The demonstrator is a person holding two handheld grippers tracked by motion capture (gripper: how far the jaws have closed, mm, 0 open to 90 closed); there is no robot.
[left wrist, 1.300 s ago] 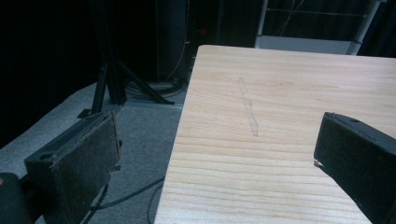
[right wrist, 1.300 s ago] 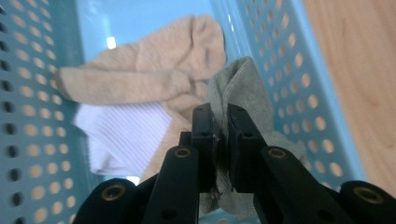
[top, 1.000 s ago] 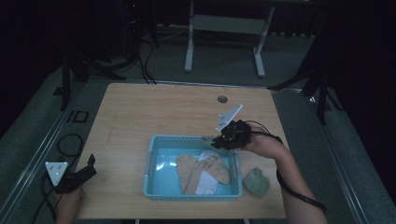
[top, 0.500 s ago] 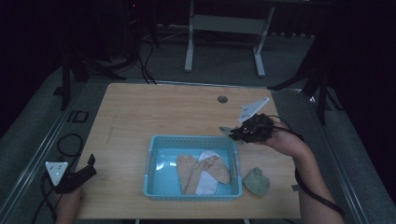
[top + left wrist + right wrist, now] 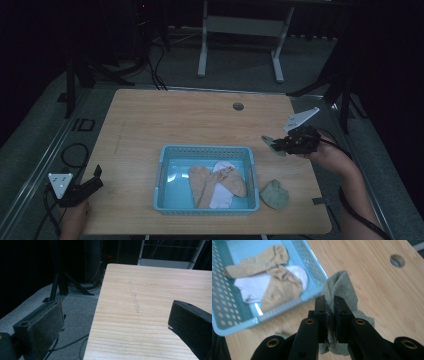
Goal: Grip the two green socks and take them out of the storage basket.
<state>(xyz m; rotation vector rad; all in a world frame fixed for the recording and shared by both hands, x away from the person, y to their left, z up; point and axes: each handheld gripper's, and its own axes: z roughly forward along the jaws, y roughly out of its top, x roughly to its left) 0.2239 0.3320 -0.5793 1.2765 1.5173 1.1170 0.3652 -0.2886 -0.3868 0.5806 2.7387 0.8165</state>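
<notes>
Wooden bench, dim room. A light blue perforated basket sat near the bench's front edge, about midway across. Inside it lay two tan socks overlapping a white sock; in the right gripper view the same tan socks were draped across the white sock on the basket floor.

Right hand-held gripper was held above the bench, just right of the basket's far right corner, with the grey three-cornered plate on top and the person's hand behind it. Its jaws were pressed together on a grey-green sock, the cloth bunched above and hanging below the pads. In the high view that sock showed as a small lump at the jaw tips. The basket's corner sat just behind the pinched sock in the right gripper view.

A second grey-green sock lay crumpled on the bench just beside the basket's right wall, near the front edge.

Left hand-held gripper was at the bench's front left corner, over the edge. Its jaws stood spread wide with nothing between them: one pad over the floor, the other over the bench top. A round cable hole sat near the far edge.
</notes>
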